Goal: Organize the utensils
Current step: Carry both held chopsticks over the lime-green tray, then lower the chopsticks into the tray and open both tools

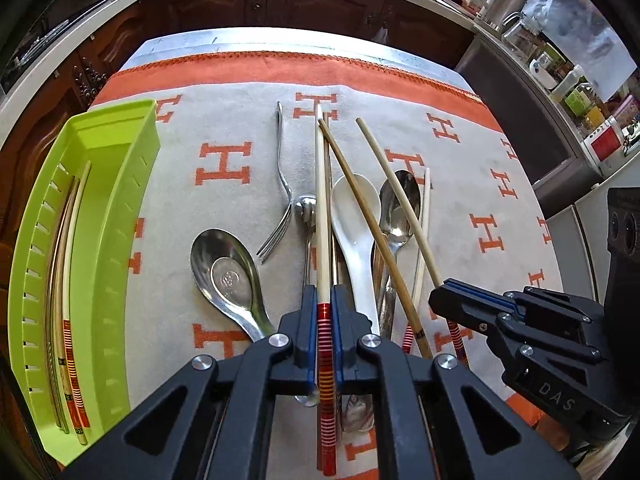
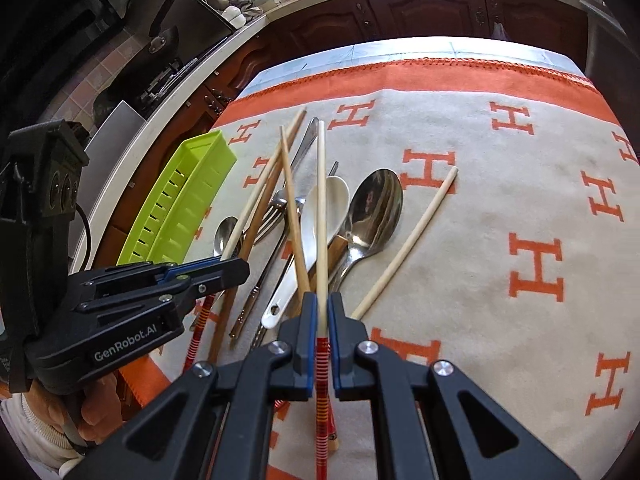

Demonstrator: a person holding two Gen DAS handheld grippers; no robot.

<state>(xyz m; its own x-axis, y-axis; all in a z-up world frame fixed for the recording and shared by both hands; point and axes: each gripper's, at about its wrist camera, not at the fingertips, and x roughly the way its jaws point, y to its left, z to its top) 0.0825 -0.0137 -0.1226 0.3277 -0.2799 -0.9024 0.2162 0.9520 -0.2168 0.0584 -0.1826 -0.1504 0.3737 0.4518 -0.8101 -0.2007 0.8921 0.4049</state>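
Note:
My left gripper (image 1: 323, 300) is shut on a cream chopstick with a red striped handle (image 1: 322, 208), over the utensil pile. My right gripper (image 2: 321, 308) is shut on a like chopstick (image 2: 321, 200); it shows in the left wrist view (image 1: 444, 288) at the right. The left gripper shows in the right wrist view (image 2: 236, 266). On the cloth lie a fork (image 1: 282, 200), a large steel spoon (image 1: 226, 272), a white ceramic spoon (image 1: 356, 220), a steel spoon (image 1: 398, 208) and bamboo chopsticks (image 1: 360, 216). A green tray (image 1: 120, 184) at the left holds several chopsticks.
A grey cloth with orange H marks (image 2: 500, 220) covers the table. One loose cream chopstick (image 2: 412, 240) lies right of the pile. Dark cabinets and a worktop (image 1: 280, 0) stand behind, with jars and bottles (image 1: 576, 92) at the far right.

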